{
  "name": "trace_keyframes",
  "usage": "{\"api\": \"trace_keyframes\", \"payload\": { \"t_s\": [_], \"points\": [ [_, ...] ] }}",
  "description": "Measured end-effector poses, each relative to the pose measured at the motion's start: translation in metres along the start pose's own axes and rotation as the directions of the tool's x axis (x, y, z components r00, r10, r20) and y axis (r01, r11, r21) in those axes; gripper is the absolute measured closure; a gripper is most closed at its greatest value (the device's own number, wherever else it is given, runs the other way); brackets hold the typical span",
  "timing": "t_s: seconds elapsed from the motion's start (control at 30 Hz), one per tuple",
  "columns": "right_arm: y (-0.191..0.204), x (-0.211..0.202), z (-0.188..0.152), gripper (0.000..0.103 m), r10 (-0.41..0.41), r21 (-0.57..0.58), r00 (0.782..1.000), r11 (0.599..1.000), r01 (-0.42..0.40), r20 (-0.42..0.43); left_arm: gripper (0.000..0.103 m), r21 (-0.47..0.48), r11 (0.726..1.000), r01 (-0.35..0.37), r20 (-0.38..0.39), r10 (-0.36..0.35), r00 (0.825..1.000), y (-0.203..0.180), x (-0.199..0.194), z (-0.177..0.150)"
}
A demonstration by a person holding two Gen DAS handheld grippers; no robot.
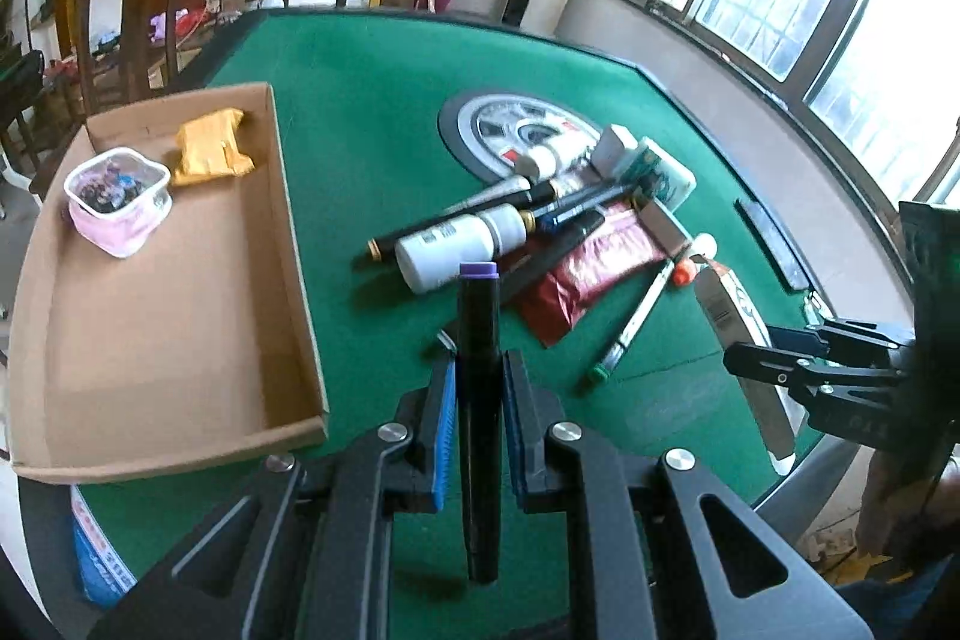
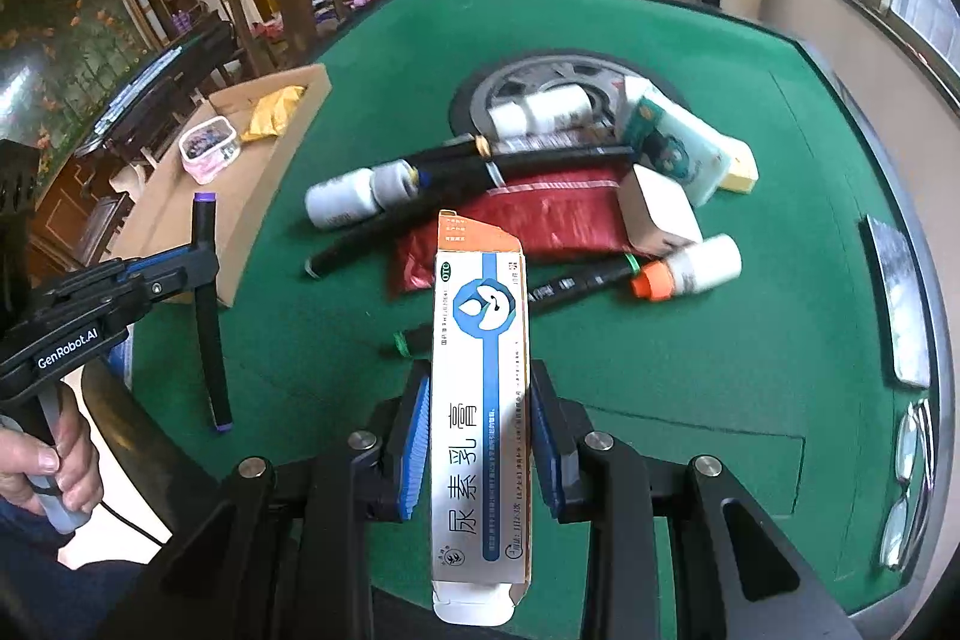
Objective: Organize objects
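The left tool (image 1: pixel 478 403) is clamped on one black marker (image 1: pixel 478 400) with a purple cap, its long axis running along the fingers and the cap pointing away over the green counter (image 1: pixel 360 100). The right tool (image 2: pixel 480 436) is clamped on one white, blue and orange box (image 2: pixel 480 400), also lengthwise between the fingers, an opened flap at each end. One cardboard tray (image 1: pixel 180 340) sits at the left of the counter and holds two things: a pink pouch (image 1: pixel 117 202) and a yellow packet (image 1: pixel 210 147). In the pile near the middle lie four white bottles, one (image 1: pixel 456 244) on its side pointing right, one red bag (image 1: pixel 591 274), several dark pens crossing one another, and a green-capped pen (image 1: pixel 630 334) lying diagonally.
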State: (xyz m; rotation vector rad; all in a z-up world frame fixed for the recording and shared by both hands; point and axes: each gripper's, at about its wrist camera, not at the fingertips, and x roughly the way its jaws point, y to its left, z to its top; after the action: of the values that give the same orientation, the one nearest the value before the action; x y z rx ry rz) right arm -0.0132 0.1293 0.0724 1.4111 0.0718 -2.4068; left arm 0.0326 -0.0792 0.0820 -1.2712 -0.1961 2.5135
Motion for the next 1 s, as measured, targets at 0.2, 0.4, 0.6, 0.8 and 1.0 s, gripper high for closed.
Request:
{"api": "trace_keyframes", "payload": {
  "t_s": [0.2,0.4,0.6,0.8,1.0],
  "points": [
    [0.018,-0.007,0.016,0.070,0.018,-0.032,1.000,0.999,-0.017,0.021,0.089,-0.049,0.999,0.018,0.049,-0.015,0.999,0.016,-0.022,0.008],
    [0.046,-0.006,0.030,0.070,0.046,-0.077,0.999,0.996,-0.044,0.018,0.089,-0.117,0.992,0.044,0.103,-0.032,0.994,0.039,-0.049,0.015],
    [0.081,0.003,0.051,0.070,0.106,-0.108,0.994,0.989,-0.105,0.009,0.089,-0.161,0.986,0.038,0.171,-0.010,0.985,0.068,-0.082,0.022],
    [0.123,0.016,0.077,0.070,0.168,-0.143,0.986,0.976,-0.166,0.000,0.089,-0.214,0.977,0.011,0.198,0.032,0.980,0.108,-0.100,0.027],
    [0.171,0.042,0.103,0.070,0.223,-0.163,0.974,0.961,-0.224,-0.024,0.089,-0.253,0.968,-0.004,0.189,0.053,0.980,0.147,-0.104,0.034]
  ]
}}
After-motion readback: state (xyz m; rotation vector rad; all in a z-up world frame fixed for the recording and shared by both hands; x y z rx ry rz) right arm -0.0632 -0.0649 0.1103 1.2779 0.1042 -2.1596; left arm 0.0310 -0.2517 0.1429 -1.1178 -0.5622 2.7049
